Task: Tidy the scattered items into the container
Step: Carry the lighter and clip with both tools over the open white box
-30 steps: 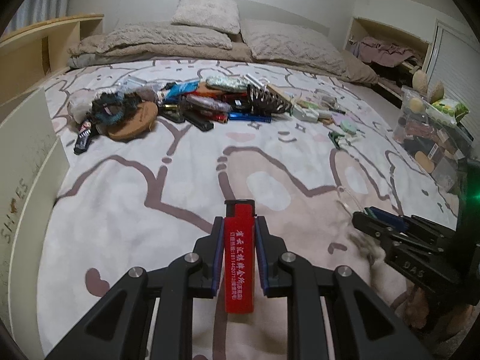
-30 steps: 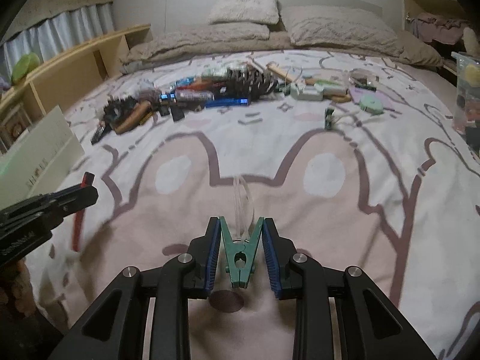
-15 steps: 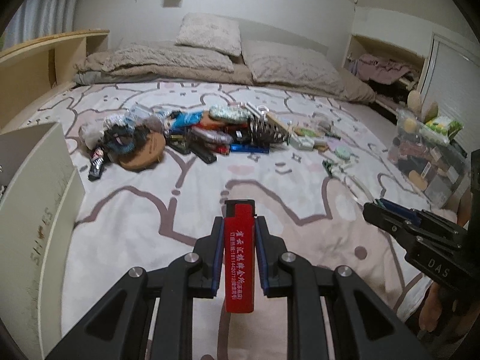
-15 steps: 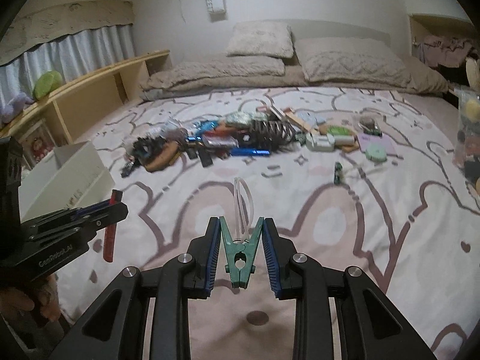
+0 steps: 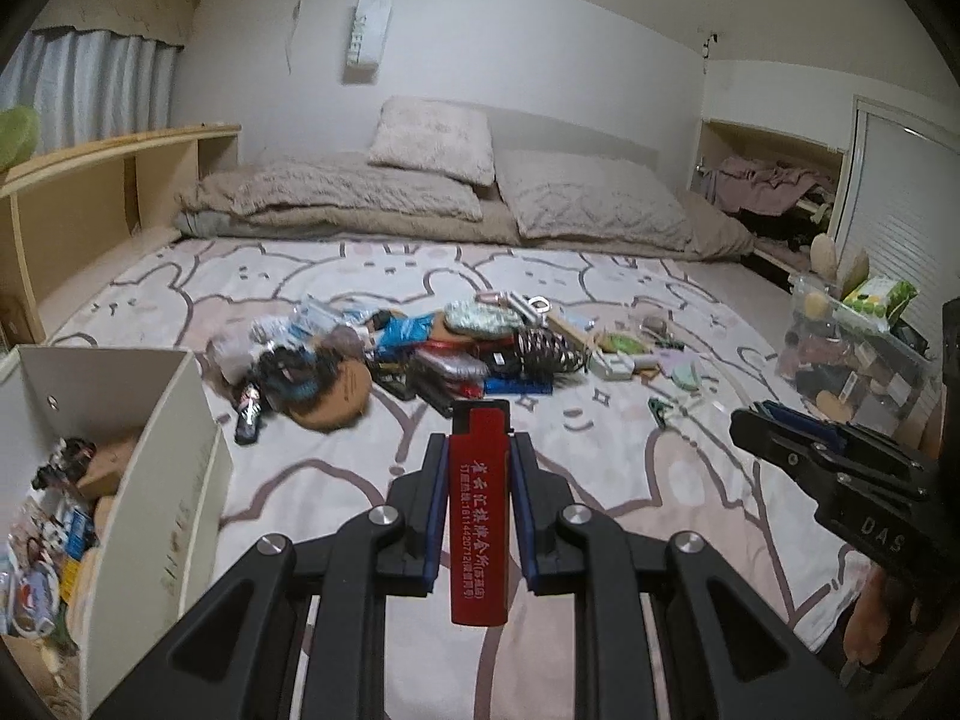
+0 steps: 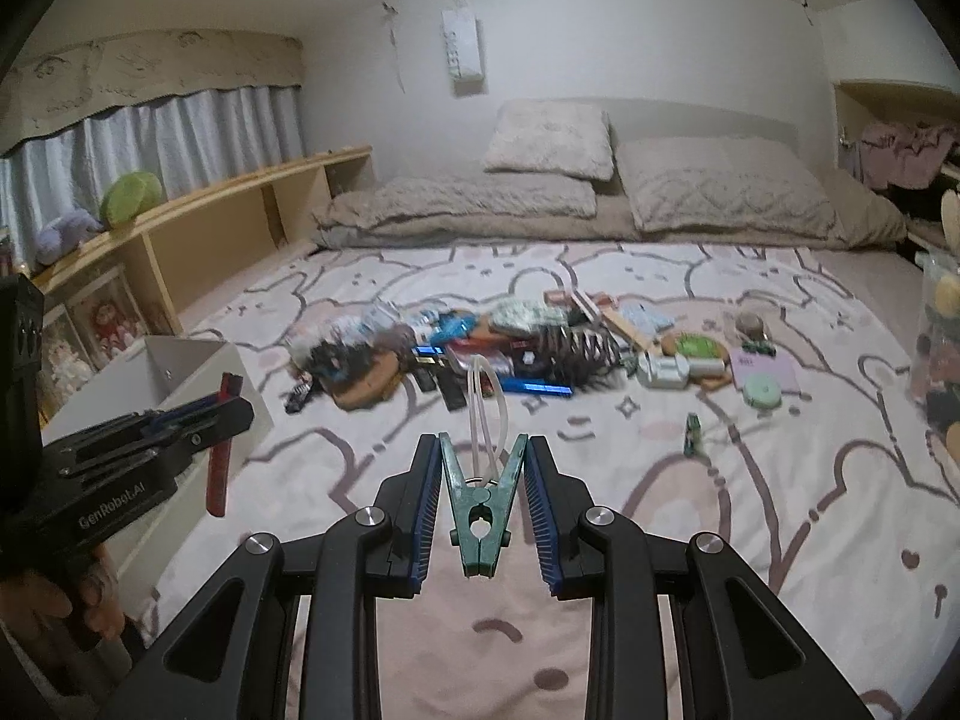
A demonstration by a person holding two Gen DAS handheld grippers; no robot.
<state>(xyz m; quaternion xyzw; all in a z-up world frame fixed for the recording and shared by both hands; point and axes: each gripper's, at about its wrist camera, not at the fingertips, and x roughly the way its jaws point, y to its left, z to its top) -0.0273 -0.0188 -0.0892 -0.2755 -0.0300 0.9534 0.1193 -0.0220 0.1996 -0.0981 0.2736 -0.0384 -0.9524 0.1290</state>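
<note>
My left gripper (image 5: pixel 478 450) is shut on a red lighter (image 5: pixel 479 516) that stands upright between its blue pads; the same lighter (image 6: pixel 221 443) shows in the right wrist view, held beside the box. My right gripper (image 6: pixel 483 450) is shut on a green clothes peg (image 6: pixel 482 507) with a clear plastic loop (image 6: pixel 485 396) hanging from its front. The white storage box (image 5: pixel 150 480) sits at the left and holds several small items. A pile of scattered items (image 5: pixel 420 354) lies across the middle of the bed; both grippers hang well above the sheet in front of it.
The bed sheet (image 6: pixel 720 480) has a bear print, with pillows (image 6: pixel 708 192) at the far end. A wooden shelf (image 6: pixel 228 228) runs along the left. A clear bin of odds and ends (image 5: pixel 852 354) stands at the right edge. A small green item (image 6: pixel 694 433) lies alone.
Both grippers have risen and tilted up, each keeping its hold. The box's inside and the far wall have come into view; the bed looks further below.
</note>
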